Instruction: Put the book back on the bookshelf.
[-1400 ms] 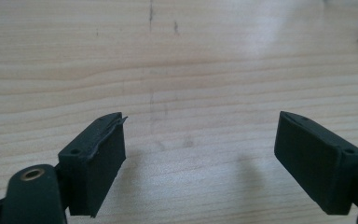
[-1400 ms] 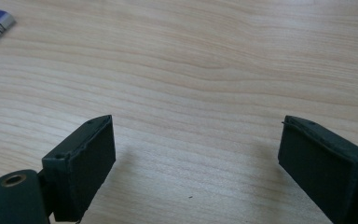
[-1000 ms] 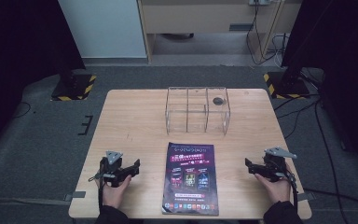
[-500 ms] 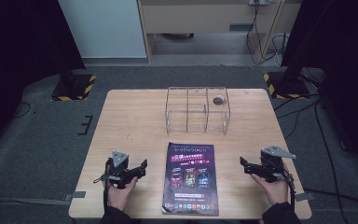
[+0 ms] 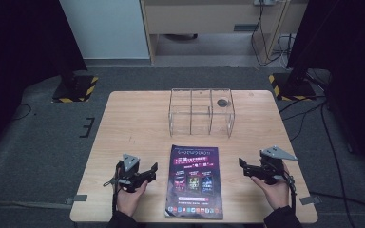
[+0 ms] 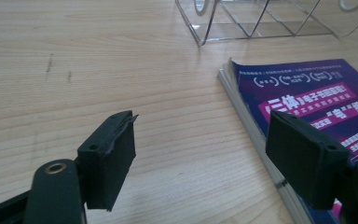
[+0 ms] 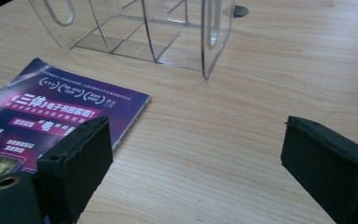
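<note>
The magazine (image 5: 194,183) lies flat and closed on the surface (image 5: 133,123), near its front edge, midway between your two hands. Behind it, apart from its top edge, stands the clear acrylic organizer (image 5: 201,111) with upright dividers.

Both tools are empty. The left tongs (image 5: 153,172) stand wide open just beside the magazine's left edge, jaws pointing toward it. The right tongs (image 5: 242,165) are equally wide open, near the right edge but with bare wood between them and the cover.

The step in hand appears to be the approach for a pickup of the magazine.

1. In the left gripper view, note that the right-hand jaw already overlaps the magazine's edge while the other jaw hangs above bare wood. Lower the tool so one jaw can slide under the page stack.
2. Enter at the edge, not the glossy cover face; the cover will likely slip under a flat pad.
3. Take the full thickness of pages. A partial bite will probably let the lower leaves fan open.
4. Bring the right tongs to the opposite edge before lifting, so the magazine does not sag.
5. Keep both tools clear of the organizer walls.
</note>
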A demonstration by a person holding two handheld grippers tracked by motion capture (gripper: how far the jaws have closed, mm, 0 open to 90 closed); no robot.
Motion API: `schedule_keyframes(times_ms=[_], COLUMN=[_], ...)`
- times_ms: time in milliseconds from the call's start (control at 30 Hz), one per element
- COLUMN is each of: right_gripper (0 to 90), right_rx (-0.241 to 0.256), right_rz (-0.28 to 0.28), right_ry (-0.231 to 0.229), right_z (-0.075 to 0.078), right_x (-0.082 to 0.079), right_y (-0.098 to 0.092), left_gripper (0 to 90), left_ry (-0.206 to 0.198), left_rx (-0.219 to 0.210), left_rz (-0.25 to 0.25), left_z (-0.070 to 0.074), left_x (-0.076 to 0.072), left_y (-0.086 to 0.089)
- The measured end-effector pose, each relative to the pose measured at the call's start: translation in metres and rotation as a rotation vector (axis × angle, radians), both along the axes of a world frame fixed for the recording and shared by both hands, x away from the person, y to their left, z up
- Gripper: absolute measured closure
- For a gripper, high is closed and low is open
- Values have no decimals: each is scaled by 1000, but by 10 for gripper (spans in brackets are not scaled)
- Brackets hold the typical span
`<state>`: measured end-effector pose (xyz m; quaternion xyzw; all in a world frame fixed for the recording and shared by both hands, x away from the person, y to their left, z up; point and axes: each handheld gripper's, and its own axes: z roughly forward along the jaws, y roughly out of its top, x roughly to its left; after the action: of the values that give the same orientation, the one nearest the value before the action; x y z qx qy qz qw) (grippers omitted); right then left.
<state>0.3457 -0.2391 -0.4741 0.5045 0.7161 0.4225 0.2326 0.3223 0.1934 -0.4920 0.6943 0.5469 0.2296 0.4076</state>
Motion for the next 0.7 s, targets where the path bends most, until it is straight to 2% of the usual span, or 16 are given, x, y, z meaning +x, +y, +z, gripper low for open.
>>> schedule_keyframes(times_ms=[67, 333, 433, 700], right_gripper=[91, 91, 90, 97], right_rx=[4, -9, -7, -11], right_rz=[7, 37, 41, 66], right_ry=[-4, -13, -14, -11], right_z=[1, 3, 2, -2], right_x=[0, 0, 0, 1], right_y=[3, 17, 20, 29], left_gripper=[244, 276, 284, 295], left_ry=[1, 4, 20, 45], left_rx=[-10, 4, -11, 16], left_rz=[-4, -27, -33, -56], left_z=[0, -1, -2, -10], left_x=[1, 4, 5, 11], left_y=[-3, -13, -16, -28])
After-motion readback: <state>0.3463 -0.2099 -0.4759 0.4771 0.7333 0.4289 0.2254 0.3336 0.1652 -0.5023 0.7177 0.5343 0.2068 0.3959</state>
